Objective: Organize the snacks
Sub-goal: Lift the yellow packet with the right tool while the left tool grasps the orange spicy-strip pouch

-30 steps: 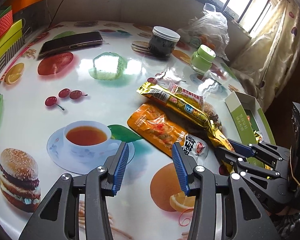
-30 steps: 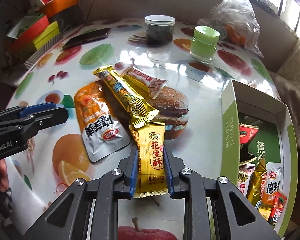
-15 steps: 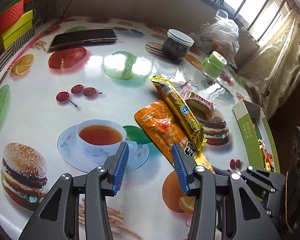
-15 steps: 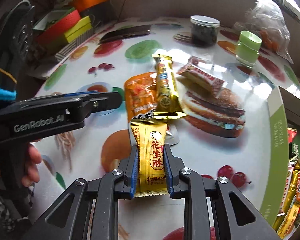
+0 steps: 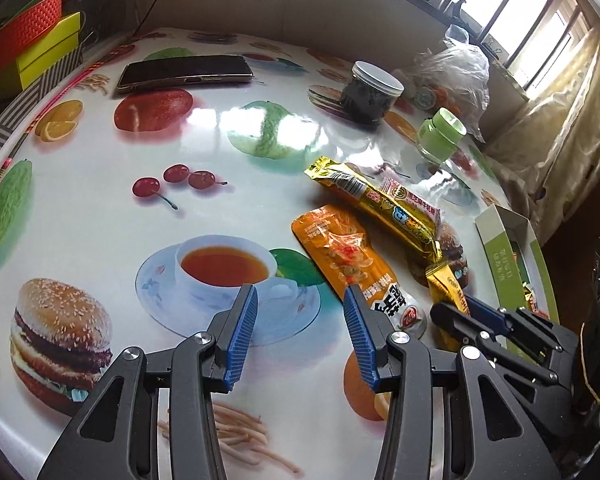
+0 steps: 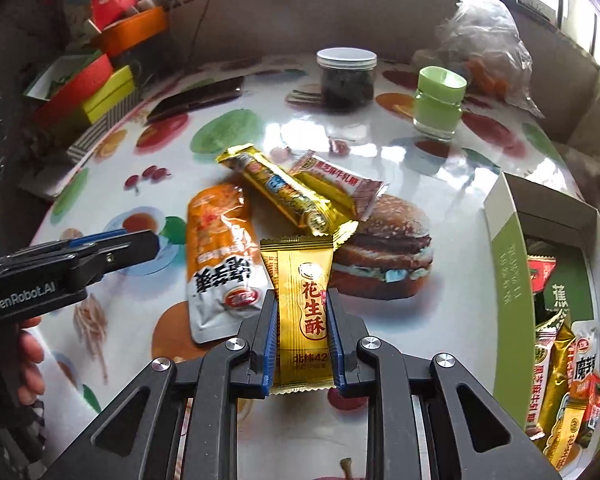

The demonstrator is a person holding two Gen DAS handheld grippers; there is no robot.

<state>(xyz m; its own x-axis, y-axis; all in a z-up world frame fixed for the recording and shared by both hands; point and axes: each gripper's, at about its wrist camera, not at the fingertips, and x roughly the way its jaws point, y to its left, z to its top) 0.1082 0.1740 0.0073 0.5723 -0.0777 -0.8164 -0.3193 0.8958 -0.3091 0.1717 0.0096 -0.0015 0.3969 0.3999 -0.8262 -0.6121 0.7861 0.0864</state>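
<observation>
My right gripper [image 6: 302,308] is shut on a small gold peanut-candy packet [image 6: 304,280], held just above the table in front of the snack pile. In that pile lie an orange-and-white pouch [image 6: 220,248], a long gold bar [image 6: 288,196] and a small gold candy with red-and-white ends [image 6: 340,180]. At the right stands an open green box [image 6: 508,272] with several snacks inside. My left gripper [image 5: 299,292] is open with nothing between its fingers, hovering near the orange pouch [image 5: 340,252]. The right gripper [image 5: 456,312] with its packet shows at the lower right of the left wrist view.
At the back of the printed tablecloth stand a dark jar with a white lid [image 5: 370,94], a green jar [image 5: 440,136], a phone [image 5: 184,72] and a plastic bag [image 5: 456,68]. Coloured boxes [image 5: 32,48] are stacked at the far left edge. A curtain hangs at the right.
The right gripper has shifted a little sideways with the gold packet still in its grip, and its view now shows more of the green box. The left gripper has rolled slightly and stays open.
</observation>
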